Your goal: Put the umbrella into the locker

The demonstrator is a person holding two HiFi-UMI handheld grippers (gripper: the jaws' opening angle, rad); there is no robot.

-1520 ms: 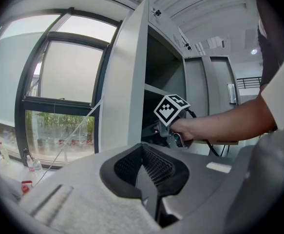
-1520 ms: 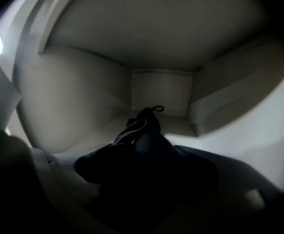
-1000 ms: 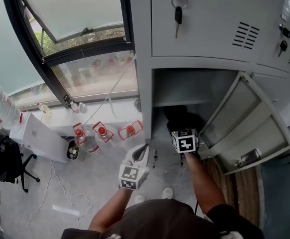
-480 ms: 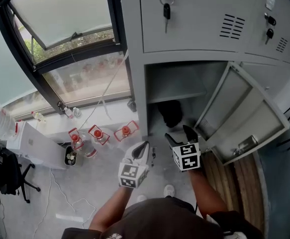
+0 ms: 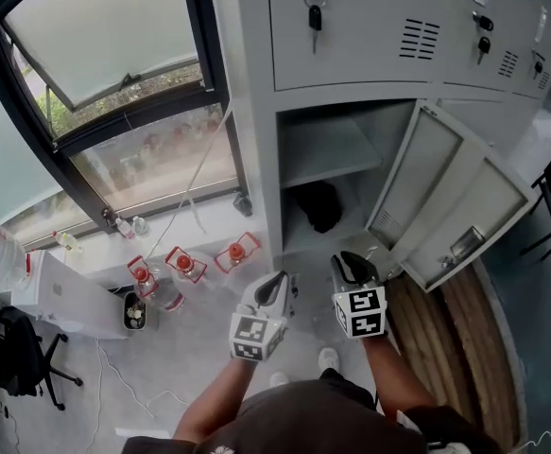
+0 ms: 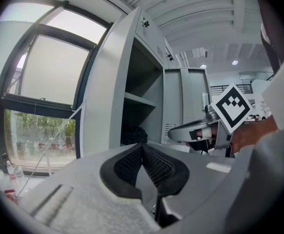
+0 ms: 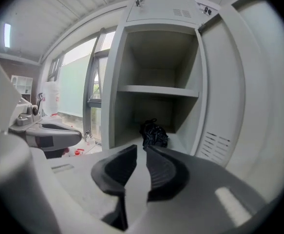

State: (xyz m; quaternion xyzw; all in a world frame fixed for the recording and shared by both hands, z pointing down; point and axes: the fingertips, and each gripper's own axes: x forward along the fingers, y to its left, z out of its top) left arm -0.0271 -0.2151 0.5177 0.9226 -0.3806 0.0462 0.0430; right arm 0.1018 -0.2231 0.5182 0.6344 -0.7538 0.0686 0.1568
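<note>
The black folded umbrella [image 5: 318, 206] lies on the floor of the open locker's lower compartment, under the shelf [image 5: 327, 154]; it also shows in the right gripper view [image 7: 153, 133] and the left gripper view [image 6: 133, 134]. My right gripper [image 5: 351, 261] is outside the locker mouth, well short of the umbrella. Its jaws have just been closing, and only a narrow slit with nothing in it remains [image 7: 142, 147]. My left gripper [image 5: 277, 282] hovers beside it over the floor, pads together and empty [image 6: 142, 147].
The grey locker door [image 5: 455, 206] stands swung open to the right. Keys [image 5: 313, 8] hang from the locker above. Red-capped bottles [image 5: 185, 263] stand on the floor left of the locker, below the window [image 5: 114, 64]. A white box [image 5: 62, 287] sits further left.
The right gripper pulled back from the locker mouth toward the person, and its wide-open jaws narrowed to a slit. The umbrella stayed inside. The left gripper shifted only slightly.
</note>
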